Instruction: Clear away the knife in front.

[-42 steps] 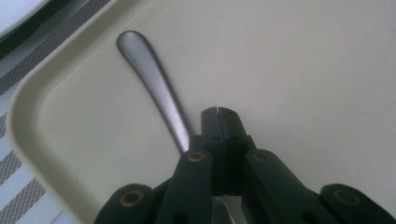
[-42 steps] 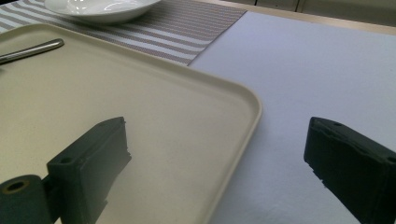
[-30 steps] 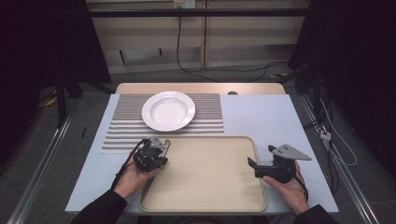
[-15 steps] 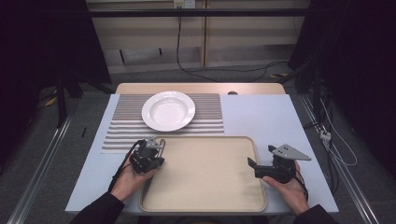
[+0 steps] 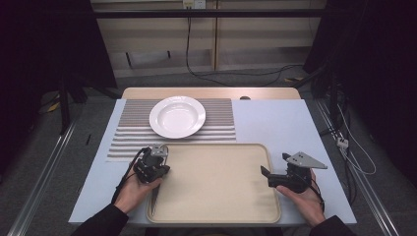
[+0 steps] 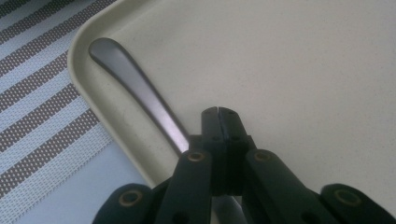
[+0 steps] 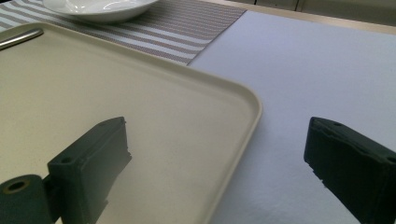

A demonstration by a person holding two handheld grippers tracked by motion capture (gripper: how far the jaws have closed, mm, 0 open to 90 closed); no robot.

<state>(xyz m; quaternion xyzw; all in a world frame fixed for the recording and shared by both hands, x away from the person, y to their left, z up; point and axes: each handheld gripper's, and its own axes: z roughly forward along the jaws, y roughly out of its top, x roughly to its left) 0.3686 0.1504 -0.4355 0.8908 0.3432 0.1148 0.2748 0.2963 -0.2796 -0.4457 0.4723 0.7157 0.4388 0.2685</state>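
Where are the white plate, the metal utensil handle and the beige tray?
white plate (image 5: pixel 177 116), high view, centre of its bowl.
metal utensil handle (image 6: pixel 135 84), left gripper view, middle of the shaft lying along the tray's edge.
beige tray (image 7: pixel 250 100), right gripper view, its rounded corner rim.

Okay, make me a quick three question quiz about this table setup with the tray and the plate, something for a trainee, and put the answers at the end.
1. True or false: the white plate sits on the striped mat.
2. Which gripper has its jaws wide apart: (a) left gripper or (b) right gripper?
3. What metal item lies along the left edge of the tray?

Key: 1. True. 2. (b), the right; the left gripper's jaws are pressed together. 3. A utensil handle; its working end is hidden, so the type cannot be told.
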